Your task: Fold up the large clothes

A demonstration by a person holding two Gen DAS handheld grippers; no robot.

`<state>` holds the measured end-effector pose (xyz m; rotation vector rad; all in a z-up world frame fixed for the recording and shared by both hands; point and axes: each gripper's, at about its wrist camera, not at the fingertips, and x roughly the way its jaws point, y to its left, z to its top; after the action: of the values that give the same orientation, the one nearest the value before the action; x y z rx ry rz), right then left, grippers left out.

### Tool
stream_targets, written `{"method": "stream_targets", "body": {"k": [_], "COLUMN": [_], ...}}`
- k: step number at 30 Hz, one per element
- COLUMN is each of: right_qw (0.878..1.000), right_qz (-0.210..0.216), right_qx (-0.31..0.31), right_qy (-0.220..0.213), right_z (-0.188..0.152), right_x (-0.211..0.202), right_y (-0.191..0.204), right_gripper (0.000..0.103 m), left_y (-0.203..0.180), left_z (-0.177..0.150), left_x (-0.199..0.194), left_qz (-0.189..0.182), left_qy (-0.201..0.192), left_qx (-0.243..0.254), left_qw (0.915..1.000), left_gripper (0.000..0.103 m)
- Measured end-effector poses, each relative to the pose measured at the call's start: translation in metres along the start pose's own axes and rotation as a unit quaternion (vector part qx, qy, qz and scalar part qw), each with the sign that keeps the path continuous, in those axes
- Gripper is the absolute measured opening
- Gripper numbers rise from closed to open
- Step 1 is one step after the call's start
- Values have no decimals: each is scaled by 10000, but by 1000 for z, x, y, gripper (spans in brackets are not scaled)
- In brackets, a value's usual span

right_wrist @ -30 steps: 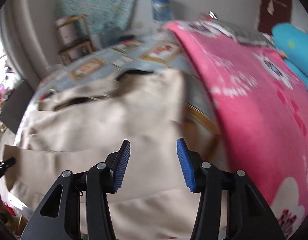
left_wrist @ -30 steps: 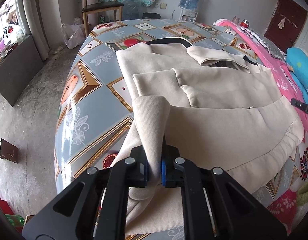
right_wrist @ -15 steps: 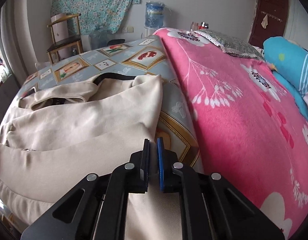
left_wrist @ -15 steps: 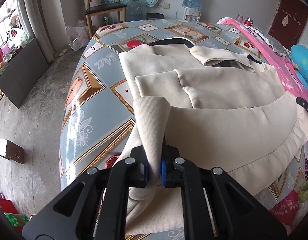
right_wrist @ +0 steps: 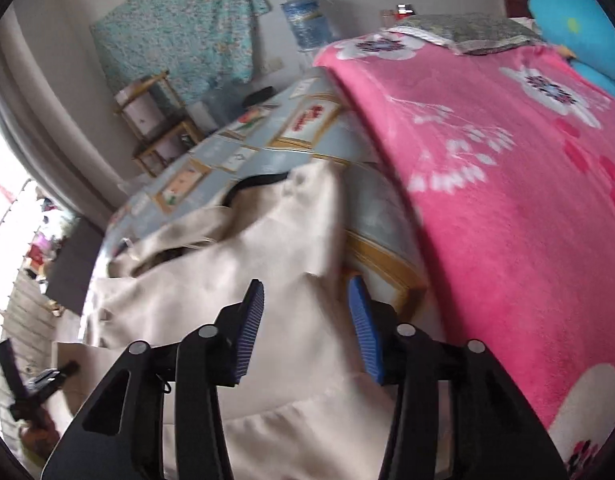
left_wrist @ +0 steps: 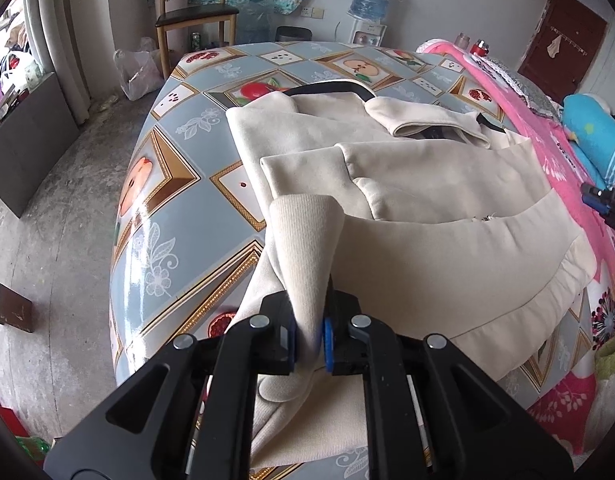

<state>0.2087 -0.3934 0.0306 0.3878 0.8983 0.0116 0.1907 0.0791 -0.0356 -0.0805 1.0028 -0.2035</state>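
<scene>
1. The left gripper (left_wrist: pixel 309 338) pinches the ribbed hem (left_wrist: pixel 307 240) of the beige garment (left_wrist: pixel 427 208) at its near left corner.
2. The right gripper (right_wrist: pixel 305 330) stands spread above the garment's right edge; its jaws have just been opening, pads off the cloth.
3. The garment lies on the patterned tablecloth (left_wrist: pixel 179 184), with a pink blanket (right_wrist: pixel 507 180) to the right.
4. Farther off stands a wooden chair (left_wrist: pixel 195 20).

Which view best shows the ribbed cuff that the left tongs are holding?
The left wrist view: the ribbed cuff stands sharp and central, pinched in the left tongs, with the cream garment spread behind. The blurred right wrist view shows the garment but not the cuff; only the left tongs' tip appears at its left edge.
</scene>
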Motion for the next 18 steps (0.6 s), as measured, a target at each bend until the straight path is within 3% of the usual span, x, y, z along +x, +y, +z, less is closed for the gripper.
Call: {"method": "stream_targets", "body": {"k": [4,7,11,13,17,18], "right_qw": [9964,9888,9846,9832,9792,9792], "right_qz": [774,1055,672,706,149,102], "right_qx": [-228,-804,-1288,-1277,-1463,-1622], "right_qy": [241,687,975,1094,1399,1213], "right_z": [23,42,49,46,16,11], "right_x": [30,85,154,171,206,204], "right_y": [62,145,215,224,218,220], "right_gripper": [44,44,44,44,44,44], "left_y": [1,3,8,9,12,12], "left_z": [-1,-1,-1,-2,-3,-3], "left_x": [6,8,7,6,10,11], "left_qz": [21,14,-94,-129,-238,-265], "left_qy": [10,11,-21,-40,-23,-12], "left_qx": [-129,-242,-461,-456,-387,-384], "left_qw": [9999,9997,9989,9989,9990,9989], "left_gripper": [10,10,10,10,10,10]}}
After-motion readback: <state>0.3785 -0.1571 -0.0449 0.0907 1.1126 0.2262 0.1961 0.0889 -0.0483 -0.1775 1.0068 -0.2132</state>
